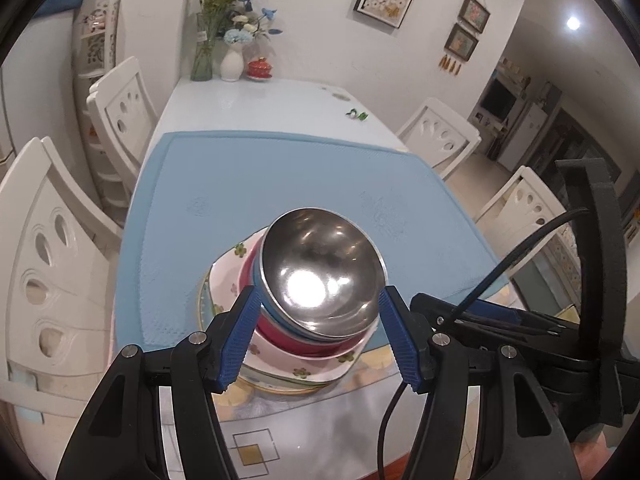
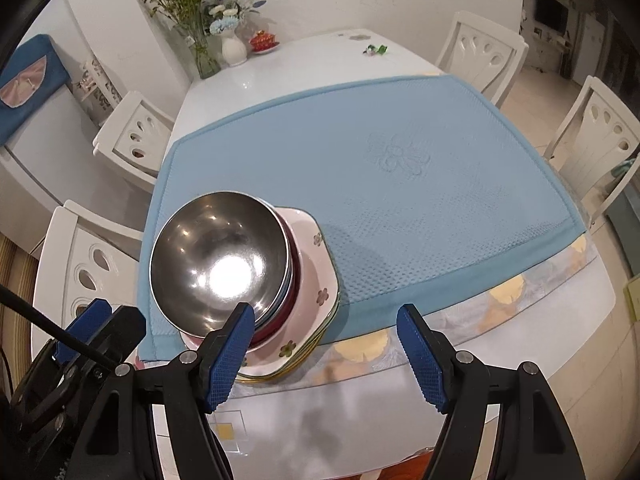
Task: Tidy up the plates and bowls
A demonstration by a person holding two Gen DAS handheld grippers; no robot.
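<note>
A: Nearest the lens, in the left wrist view: left tongs (image 1: 318, 338) spread, blue pads (image 1: 236, 340) flanking the stack of dishes, pinching nothing as far as can be seen.

B: In the right wrist view: right tongs (image 2: 326, 354) spread too, nothing between the pads; left pad in front of the stack's near rim, contact impossible to judge.

A: Just beyond the pads: steel bowl (image 1: 322, 274) on top, nested in a blue bowl (image 1: 266, 308), then a red bowl (image 1: 276, 330), all on a pink flowered plate (image 1: 280, 362) with more plates under it.

B: Stack sitting on the near corner of the blue mat (image 2: 380, 168), partly overhanging onto the bare table (image 2: 520, 344).

A: Farther back on the table: a small green wrapper (image 1: 357, 114), then a white vase (image 1: 232, 65), a glass vase of greenery (image 1: 202, 56) and a red lidded pot (image 1: 259, 67) against the wall.

B: Around the table: white chairs (image 2: 482, 50).
</note>
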